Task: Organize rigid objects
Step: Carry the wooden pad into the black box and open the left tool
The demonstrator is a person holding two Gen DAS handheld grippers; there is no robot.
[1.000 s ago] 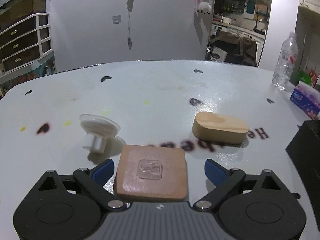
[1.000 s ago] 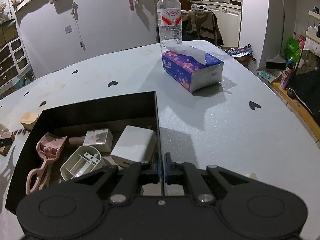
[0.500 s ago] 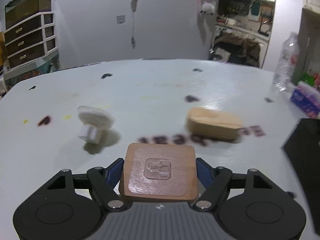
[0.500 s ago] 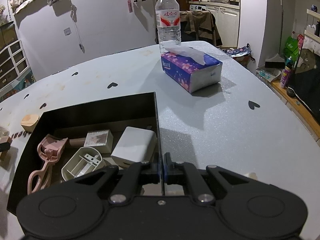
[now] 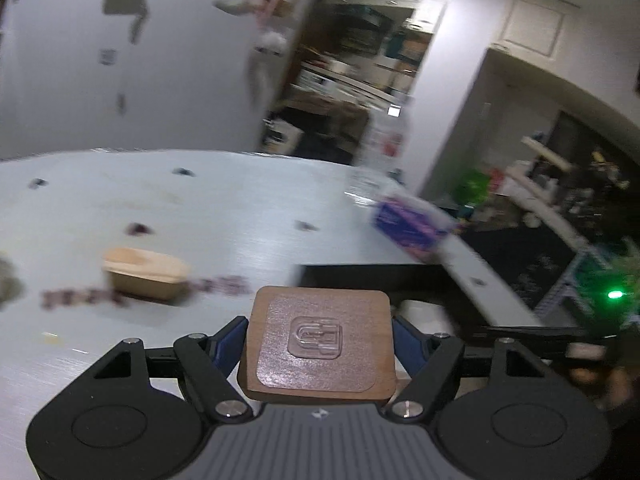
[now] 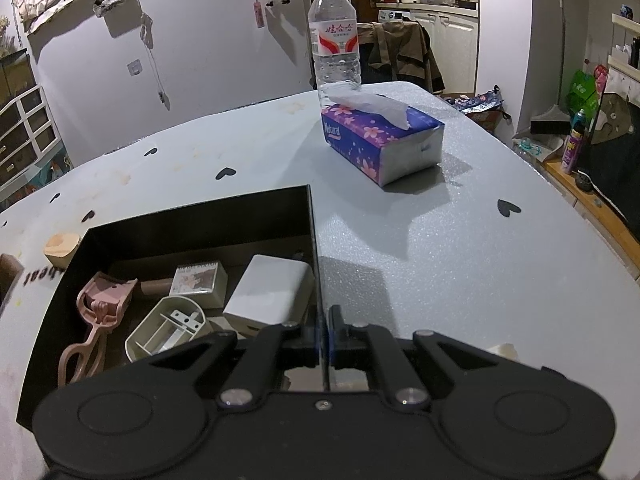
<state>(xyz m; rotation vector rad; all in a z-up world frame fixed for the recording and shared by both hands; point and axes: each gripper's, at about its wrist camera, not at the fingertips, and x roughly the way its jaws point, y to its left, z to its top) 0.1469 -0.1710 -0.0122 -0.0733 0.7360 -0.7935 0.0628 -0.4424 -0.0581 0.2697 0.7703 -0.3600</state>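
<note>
My left gripper (image 5: pixel 318 340) is shut on a square brown wooden block (image 5: pixel 320 344) with a clear plastic hook on top, held above the table near the black box (image 5: pixel 360 276). A tan oval wooden piece (image 5: pixel 146 274) lies on the table to the left; it also shows in the right wrist view (image 6: pixel 60 245). My right gripper (image 6: pixel 325 330) is shut on the right wall of the black box (image 6: pixel 314 240). Inside the box lie a pink eyelash curler (image 6: pixel 100 320), a beige tray (image 6: pixel 168 334), a small carton (image 6: pixel 198 282) and a white charger (image 6: pixel 270 294).
A purple tissue box (image 6: pixel 382 138) and a water bottle (image 6: pixel 334 40) stand behind the black box. The tissue box shows blurred in the left wrist view (image 5: pixel 408 228). The table's right edge (image 6: pixel 580 204) drops to a cluttered floor.
My left gripper closed on the wooden block, lifted it and swung right toward the black box. The white suction cup has left its view. The right gripper has barely moved.
</note>
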